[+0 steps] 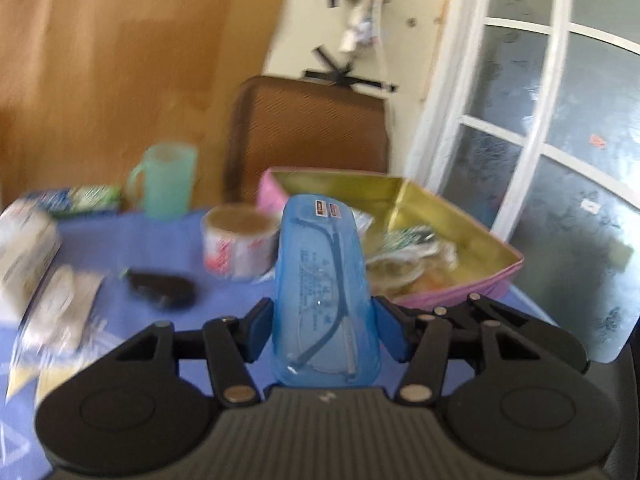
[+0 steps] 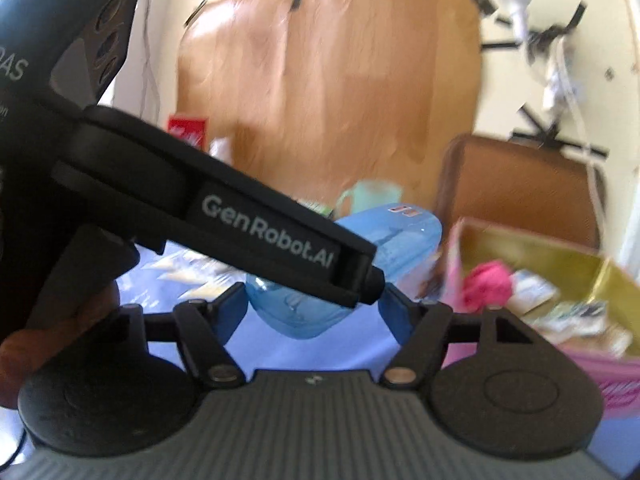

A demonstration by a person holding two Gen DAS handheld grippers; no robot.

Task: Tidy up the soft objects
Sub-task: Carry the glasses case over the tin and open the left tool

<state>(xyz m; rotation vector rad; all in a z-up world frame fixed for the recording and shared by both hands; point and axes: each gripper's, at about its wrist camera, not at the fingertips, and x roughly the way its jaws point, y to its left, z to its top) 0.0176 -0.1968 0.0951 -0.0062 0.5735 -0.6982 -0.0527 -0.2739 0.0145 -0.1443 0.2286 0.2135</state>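
A translucent blue glasses case [image 1: 322, 264] with spectacles inside stands lengthwise between the blue pads of my left gripper [image 1: 325, 322], which is shut on its sides and holds it above the blue tablecloth [image 1: 132, 248]. In the right wrist view the same blue case [image 2: 404, 240] hangs in front of my right gripper [image 2: 314, 316]. That gripper is open, its pads wide apart with the case's near end between them. The left gripper's black body [image 2: 240, 220] crosses this view. Behind lies a pink box with a gold inside [image 1: 516, 258], also seen as the pink box [image 2: 560, 256].
The box holds packets and a pink soft thing [image 2: 488, 284]. On the cloth are a tape roll [image 1: 240, 240], a green mug [image 1: 168, 184], a black object [image 1: 164, 288] and white packets [image 1: 52, 312]. A brown chair [image 1: 312, 132] stands behind; a hand [image 2: 60, 320] grips the left gripper.
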